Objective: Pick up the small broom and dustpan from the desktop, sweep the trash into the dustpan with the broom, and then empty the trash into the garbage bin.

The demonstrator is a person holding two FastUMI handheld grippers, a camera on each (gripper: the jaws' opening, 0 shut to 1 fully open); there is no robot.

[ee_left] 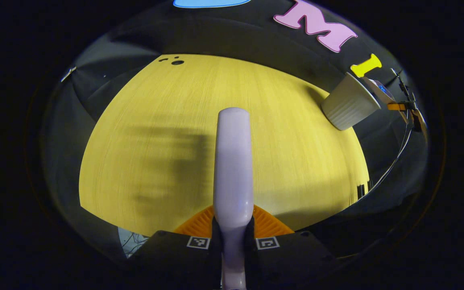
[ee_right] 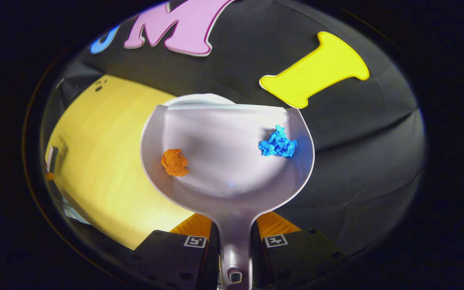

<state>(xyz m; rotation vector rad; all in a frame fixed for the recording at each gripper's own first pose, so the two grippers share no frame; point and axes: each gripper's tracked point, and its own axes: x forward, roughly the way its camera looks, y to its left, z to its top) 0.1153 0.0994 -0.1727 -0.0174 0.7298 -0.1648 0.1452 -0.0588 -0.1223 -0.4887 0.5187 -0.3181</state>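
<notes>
My left gripper is shut on the pale lilac small broom, which sticks out forward over the yellow desktop. The white ribbed garbage bin stands at the desktop's far right edge. My right gripper is shut on the handle of the pale lilac dustpan, held up in the air. An orange paper wad lies in the pan's left side and a blue paper wad in its right side. A white rim peeks out just past the pan's front lip.
The desktop has small dark holes near its far edge. The black cloth wall closes off the back and right. A cable and the other gripper with the dustpan's edge hang beside the bin.
</notes>
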